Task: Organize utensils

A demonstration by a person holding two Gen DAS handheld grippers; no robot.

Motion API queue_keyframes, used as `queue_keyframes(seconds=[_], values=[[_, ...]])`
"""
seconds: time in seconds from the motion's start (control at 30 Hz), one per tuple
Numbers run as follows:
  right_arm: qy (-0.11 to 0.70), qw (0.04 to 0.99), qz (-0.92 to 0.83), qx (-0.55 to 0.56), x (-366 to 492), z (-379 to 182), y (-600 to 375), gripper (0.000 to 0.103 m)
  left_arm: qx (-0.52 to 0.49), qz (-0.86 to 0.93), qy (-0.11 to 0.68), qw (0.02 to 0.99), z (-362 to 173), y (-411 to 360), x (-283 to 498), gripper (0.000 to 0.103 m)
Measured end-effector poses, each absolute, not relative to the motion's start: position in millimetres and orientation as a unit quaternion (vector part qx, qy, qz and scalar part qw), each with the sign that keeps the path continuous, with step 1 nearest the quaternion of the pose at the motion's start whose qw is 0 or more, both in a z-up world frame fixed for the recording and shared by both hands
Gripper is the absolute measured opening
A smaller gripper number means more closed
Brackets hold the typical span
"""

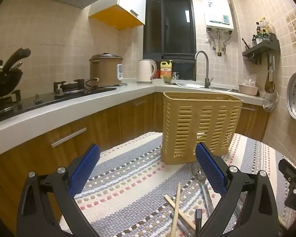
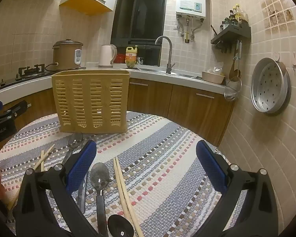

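1. Covering the table is a woven striped mat [image 2: 167, 158], inside a tiled kitchen with wood cabinets [image 1: 108, 122].
2. A yellow slotted caddy [image 2: 91, 100] stands upright on the mat's far part.
3. Only the right wrist view shows paired chopsticks [image 2: 124, 193] beside a spoon [image 2: 99, 177].
4. Left gripper [image 1: 148, 169] and right gripper [image 2: 146, 167] both gape, holding nothing.

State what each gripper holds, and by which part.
Nothing. The left gripper and right gripper are both open and empty; the spoons and chopsticks lie loose on the mat.
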State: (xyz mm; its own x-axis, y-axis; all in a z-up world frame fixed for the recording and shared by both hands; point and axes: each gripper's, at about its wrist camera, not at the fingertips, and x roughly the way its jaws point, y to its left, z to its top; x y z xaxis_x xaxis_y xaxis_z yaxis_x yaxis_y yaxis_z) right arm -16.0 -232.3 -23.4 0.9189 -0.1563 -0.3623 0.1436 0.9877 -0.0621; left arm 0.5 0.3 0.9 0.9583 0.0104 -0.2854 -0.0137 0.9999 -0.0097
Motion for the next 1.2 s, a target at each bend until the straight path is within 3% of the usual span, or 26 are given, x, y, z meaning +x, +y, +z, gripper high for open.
queue_keyframes(seconds=[1.2], values=[[0.183, 0.980, -0.076, -0.023, -21, -18, -233, 0.096, -0.001, -0.004, 0.128, 0.992, 4, -2, -7, 0.094]])
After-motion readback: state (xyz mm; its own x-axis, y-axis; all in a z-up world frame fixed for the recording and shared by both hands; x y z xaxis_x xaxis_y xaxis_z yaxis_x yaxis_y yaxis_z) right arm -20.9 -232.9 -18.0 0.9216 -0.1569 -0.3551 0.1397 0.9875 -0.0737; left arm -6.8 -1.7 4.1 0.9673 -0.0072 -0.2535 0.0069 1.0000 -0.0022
